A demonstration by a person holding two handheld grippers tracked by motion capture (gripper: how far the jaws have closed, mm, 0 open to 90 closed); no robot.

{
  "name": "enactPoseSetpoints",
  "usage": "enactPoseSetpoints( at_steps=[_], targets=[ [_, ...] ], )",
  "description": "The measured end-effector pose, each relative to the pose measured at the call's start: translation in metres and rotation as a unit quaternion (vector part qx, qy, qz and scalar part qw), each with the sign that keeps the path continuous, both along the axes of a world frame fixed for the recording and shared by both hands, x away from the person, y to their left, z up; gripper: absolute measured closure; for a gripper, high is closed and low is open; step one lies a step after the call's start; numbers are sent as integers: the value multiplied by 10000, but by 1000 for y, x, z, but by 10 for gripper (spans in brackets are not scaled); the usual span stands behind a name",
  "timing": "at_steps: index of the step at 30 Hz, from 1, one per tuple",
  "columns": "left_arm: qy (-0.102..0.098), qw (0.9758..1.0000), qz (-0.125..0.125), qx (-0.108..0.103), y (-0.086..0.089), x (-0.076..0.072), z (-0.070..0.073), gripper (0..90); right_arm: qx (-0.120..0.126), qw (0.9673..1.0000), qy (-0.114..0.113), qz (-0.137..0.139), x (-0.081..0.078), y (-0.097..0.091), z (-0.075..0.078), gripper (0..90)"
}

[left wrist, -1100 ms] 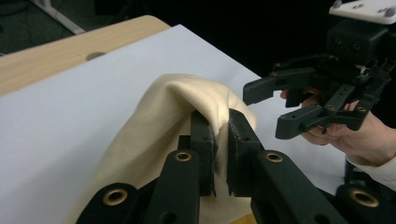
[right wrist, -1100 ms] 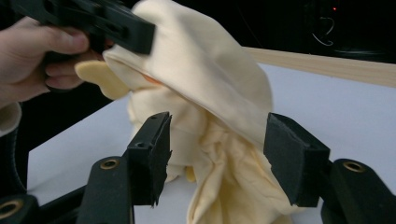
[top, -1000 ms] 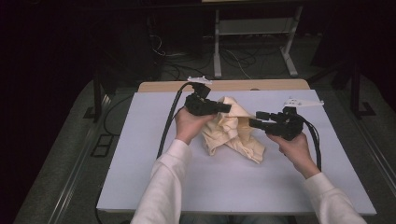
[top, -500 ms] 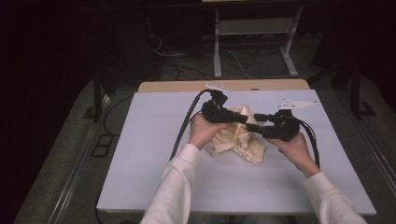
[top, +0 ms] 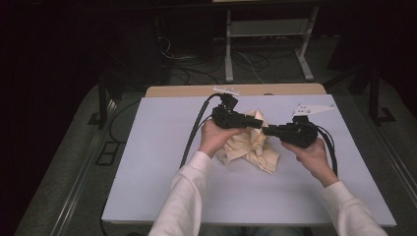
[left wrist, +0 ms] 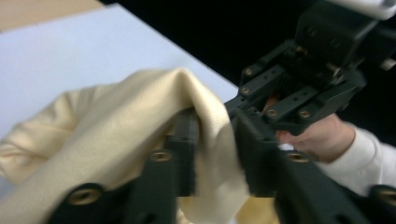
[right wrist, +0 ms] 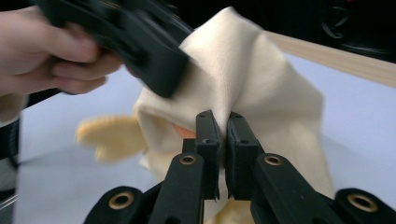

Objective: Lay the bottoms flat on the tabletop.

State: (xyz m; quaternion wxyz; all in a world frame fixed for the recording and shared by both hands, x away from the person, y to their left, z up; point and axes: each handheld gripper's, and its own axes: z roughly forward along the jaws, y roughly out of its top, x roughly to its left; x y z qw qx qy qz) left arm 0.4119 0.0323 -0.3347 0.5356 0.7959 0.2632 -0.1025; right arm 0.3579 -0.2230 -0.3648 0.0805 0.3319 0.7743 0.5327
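Pinching a crumpled cream-yellow cloth (top: 250,145) from both sides, two black two-jaw grippers meet over the middle of the white table top (top: 147,162).

In the right gripper view, the right gripper (right wrist: 223,140) has just closed, its jaws pressed nearly together on a raised fold of the fabric. The left gripper (left wrist: 212,140) has just been opening; in the left gripper view its jaws stand parted with a fold of cloth draped between them, and whether the pads press on it cannot be told. The cloth's peak is lifted between the tools while its lower folds rest on the table, between the person's hands.
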Motion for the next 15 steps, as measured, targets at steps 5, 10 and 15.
enactPoseSetpoints(
  at_steps=[5,10,15],
  targets=[
    [-278,9990,346,17,16,-4,1,464,20,9989,60,-459,4,-11,-1,849],
    [-316,9984,460,61,32,-7,-8,372,184,9964,79,-822,7,-23,0,852],
    [-278,9979,579,111,46,-12,-27,346,229,9942,146,-1039,10,-33,-4,852]
  ],
)
